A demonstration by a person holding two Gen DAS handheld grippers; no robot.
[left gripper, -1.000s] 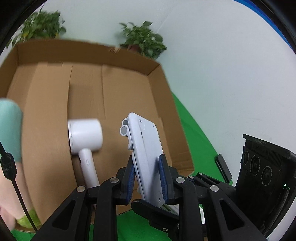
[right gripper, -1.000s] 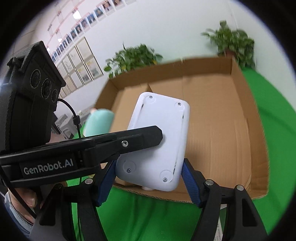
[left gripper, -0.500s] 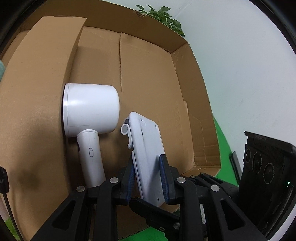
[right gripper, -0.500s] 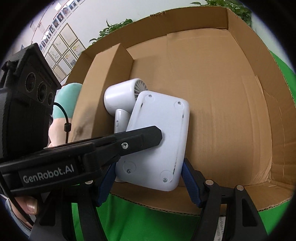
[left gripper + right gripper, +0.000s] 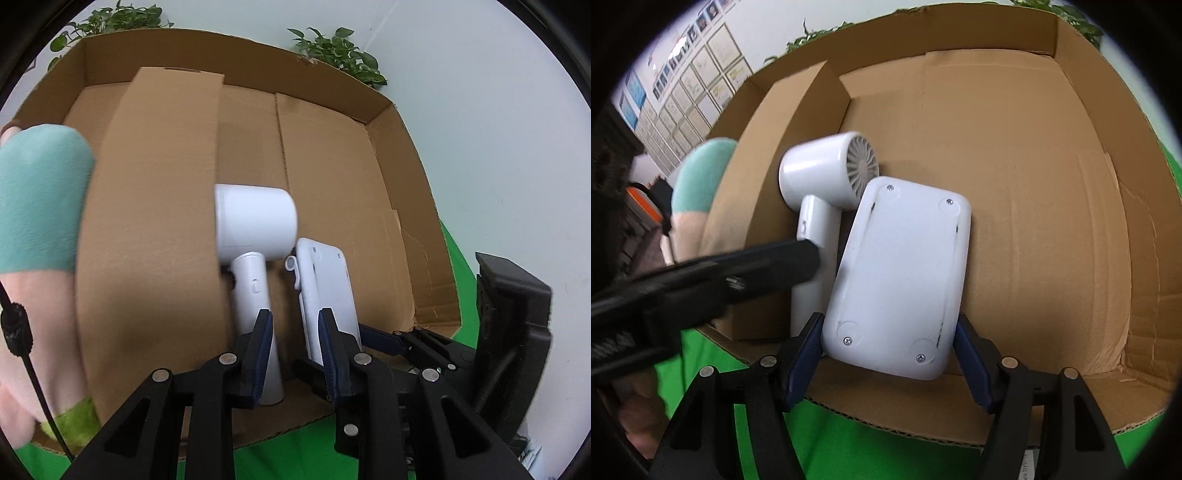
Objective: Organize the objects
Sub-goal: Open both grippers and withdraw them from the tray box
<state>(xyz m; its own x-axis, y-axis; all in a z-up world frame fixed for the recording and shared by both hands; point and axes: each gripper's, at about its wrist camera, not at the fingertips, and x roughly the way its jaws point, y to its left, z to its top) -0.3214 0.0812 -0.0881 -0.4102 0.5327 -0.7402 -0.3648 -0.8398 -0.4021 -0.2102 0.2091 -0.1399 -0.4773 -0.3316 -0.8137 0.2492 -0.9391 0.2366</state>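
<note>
A flat white device (image 5: pixel 897 280) with screws at its corners is low inside the cardboard box (image 5: pixel 1071 192), with my right gripper (image 5: pixel 888 321) shut on its long sides. Its upper left corner overlaps a white hair dryer (image 5: pixel 827 173) that leans on an inner cardboard flap (image 5: pixel 798 110). My left gripper (image 5: pixel 295 317) is off the device; its jaws stand a narrow gap apart with nothing pressed between them. In the left wrist view the device (image 5: pixel 332 280) sits behind the right finger and the dryer's handle (image 5: pixel 251 288) behind the left one.
The box's walls (image 5: pixel 406 184) rise on all sides around the two items. A person's arm in a teal sleeve (image 5: pixel 37 192) is at the box's left. Green cloth (image 5: pixel 849 443) covers the table under the box. Potted plants (image 5: pixel 332 48) stand behind it.
The device has gone down into the box beside the hair dryer. My left gripper has come off the device's edge and shifted left toward the dryer's handle. The right gripper keeps its hold.
</note>
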